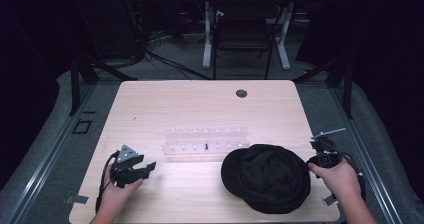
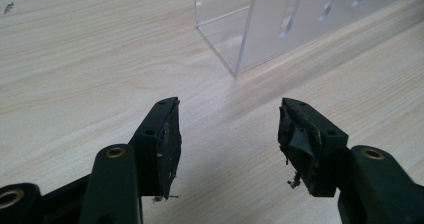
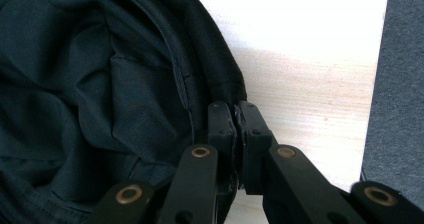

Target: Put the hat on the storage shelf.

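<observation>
My right gripper (image 3: 234, 115) has its jaws pinched tight on the rim of the black hat (image 1: 267, 176), which sits low and right of centre in the high view, close to the near edge of the wooden table (image 1: 200, 104). There's only a thin strip of bare wood between hat and right edge. The left gripper (image 2: 227, 129) has its jaws spread wide with nothing between them, lower left, with loads of free tabletop around it. The clear plastic rack (image 1: 205, 143) sits mid-table, just behind the hat. Grey carpet and a chair (image 1: 243, 29) lie beyond. The right gripper view shows the pinched seam up close; from above my hand hides it.
</observation>
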Demonstrator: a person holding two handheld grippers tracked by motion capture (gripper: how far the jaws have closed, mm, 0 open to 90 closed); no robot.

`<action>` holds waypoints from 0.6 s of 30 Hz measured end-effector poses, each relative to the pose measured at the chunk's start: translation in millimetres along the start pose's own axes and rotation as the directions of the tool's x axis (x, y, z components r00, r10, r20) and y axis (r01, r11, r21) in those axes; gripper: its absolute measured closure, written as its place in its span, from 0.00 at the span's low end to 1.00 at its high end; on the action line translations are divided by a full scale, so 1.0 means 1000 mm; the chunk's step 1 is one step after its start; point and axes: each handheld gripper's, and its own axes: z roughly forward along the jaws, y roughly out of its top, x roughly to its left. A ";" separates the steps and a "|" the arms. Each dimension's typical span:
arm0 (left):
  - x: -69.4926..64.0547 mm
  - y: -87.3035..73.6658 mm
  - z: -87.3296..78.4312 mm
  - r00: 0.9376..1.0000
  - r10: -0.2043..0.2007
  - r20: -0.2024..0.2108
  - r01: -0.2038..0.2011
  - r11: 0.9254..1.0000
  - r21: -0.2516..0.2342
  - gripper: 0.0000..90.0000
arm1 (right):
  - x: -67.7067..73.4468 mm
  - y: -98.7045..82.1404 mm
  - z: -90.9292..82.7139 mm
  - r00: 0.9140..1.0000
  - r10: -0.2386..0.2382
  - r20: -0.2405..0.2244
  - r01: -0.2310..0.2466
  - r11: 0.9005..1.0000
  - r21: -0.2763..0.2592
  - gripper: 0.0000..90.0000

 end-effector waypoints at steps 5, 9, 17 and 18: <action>0.000 0.000 0.000 1.000 -0.001 0.000 0.001 1.000 0.002 0.47 | -0.001 0.004 0.001 1.000 0.001 -0.015 -0.001 1.000 0.026 0.95; -0.001 -0.001 0.001 1.000 -0.003 0.000 0.003 1.000 -0.006 0.47 | 0.001 0.007 0.001 1.000 0.012 0.001 -0.012 0.998 0.064 0.92; -0.001 -0.001 0.001 1.000 -0.002 -0.001 0.002 1.000 -0.006 0.47 | -0.002 0.009 0.003 0.999 0.031 -0.011 -0.029 0.989 0.144 0.89; -0.001 -0.001 0.001 1.000 -0.002 -0.001 0.002 1.000 -0.006 0.47 | -0.002 0.008 0.004 0.999 0.043 -0.012 -0.041 0.991 0.125 0.89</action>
